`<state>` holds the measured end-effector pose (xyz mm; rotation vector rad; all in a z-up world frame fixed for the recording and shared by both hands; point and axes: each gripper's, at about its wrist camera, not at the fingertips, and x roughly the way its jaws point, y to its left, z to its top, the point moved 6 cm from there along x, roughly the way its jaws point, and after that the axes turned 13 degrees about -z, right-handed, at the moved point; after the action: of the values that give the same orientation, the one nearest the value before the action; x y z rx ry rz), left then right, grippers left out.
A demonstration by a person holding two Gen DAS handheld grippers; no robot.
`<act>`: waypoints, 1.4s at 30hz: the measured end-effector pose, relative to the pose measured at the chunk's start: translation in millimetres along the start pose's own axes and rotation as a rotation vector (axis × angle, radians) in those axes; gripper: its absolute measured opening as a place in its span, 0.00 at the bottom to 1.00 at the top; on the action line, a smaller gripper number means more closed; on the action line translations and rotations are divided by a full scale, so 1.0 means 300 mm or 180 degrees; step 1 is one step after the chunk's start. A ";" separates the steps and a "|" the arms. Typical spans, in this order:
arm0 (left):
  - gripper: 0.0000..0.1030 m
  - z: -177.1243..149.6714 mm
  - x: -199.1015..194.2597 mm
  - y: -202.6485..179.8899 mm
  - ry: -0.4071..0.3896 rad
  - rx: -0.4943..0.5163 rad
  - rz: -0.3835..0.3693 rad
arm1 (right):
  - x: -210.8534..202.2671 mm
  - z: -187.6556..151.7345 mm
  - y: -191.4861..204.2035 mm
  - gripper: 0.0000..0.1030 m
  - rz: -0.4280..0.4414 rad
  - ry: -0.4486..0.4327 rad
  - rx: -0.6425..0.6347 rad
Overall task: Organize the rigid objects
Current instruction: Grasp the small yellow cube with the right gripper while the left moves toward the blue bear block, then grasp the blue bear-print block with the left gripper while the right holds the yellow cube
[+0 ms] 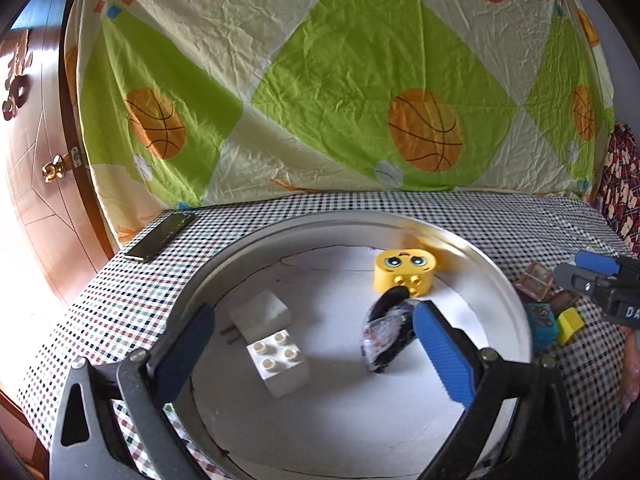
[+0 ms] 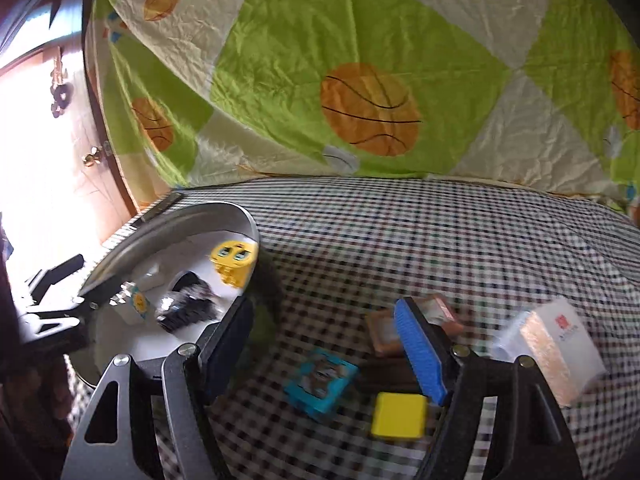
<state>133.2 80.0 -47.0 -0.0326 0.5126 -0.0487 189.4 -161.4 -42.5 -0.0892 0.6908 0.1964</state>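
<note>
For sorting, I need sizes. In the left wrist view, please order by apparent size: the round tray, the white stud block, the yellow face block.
1. Round tray, clearly largest.
2. White stud block and yellow face block look alike; the white one lies nearer the camera, so I cannot rank them.

We count four toys in the round tin (image 1: 496, 280): one yellow face block (image 1: 404, 270), one white brick (image 1: 280, 364), one white plug (image 1: 262, 312), one black toy car (image 1: 386, 332).

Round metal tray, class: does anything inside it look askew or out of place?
Yes. In the round metal tray, the black toy car lies tipped on its side, wheel up, against the yellow face block. The white stud brick sits upright, and the white charger plug lies behind it.
</note>
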 end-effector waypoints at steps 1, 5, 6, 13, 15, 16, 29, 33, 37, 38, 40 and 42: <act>0.98 0.001 -0.013 -0.032 -0.0061 0.0012 -0.0046 | -0.002 -0.016 -0.029 0.73 -0.0082 0.0012 0.0013; 0.99 0.008 -0.035 -0.171 -0.0191 0.0120 -0.0280 | 0.003 -0.079 -0.084 0.73 -0.0268 0.0094 -0.0033; 0.99 0.007 -0.033 -0.206 -0.0186 0.0160 -0.0330 | 0.009 -0.090 -0.090 0.73 -0.0293 0.0119 -0.0035; 0.99 -0.020 0.019 -0.360 -0.0049 0.0310 -0.0522 | 0.051 -0.134 -0.080 0.64 -0.0224 0.0392 -0.0090; 0.99 -0.029 0.028 -0.383 -0.0020 0.0312 -0.0549 | 0.073 -0.147 -0.080 0.54 -0.0148 0.0508 -0.0087; 0.99 -0.030 0.033 -0.395 -0.0007 0.0319 -0.0574 | 0.081 -0.152 -0.081 0.52 -0.0141 0.0555 -0.0081; 0.78 -0.064 0.104 -0.581 0.0268 0.0589 -0.0876 | 0.051 -0.150 -0.169 0.30 -0.0299 0.0358 0.0137; 0.71 -0.096 0.178 -0.636 0.0576 0.0648 -0.0980 | 0.056 -0.150 -0.215 0.30 -0.0311 0.0367 0.0252; 0.69 -0.091 0.220 -0.653 0.0695 0.0705 -0.0885 | 0.046 -0.144 -0.229 0.30 -0.0314 0.0332 0.0293; 0.69 -0.088 0.229 -0.656 0.0719 0.0709 -0.0876 | 0.042 -0.145 -0.231 0.30 -0.0311 0.0316 0.0291; 0.67 -0.082 0.236 -0.668 0.0726 0.0727 -0.0874 | 0.038 -0.143 -0.234 0.30 -0.0304 0.0288 0.0309; 0.65 -0.081 0.242 -0.687 0.0731 0.0765 -0.0897 | 0.039 -0.141 -0.244 0.30 -0.0288 0.0279 0.0375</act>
<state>176.5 -130.1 -94.8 0.1376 0.7261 -0.3930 187.1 -237.4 -81.2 -0.0164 0.7825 0.0650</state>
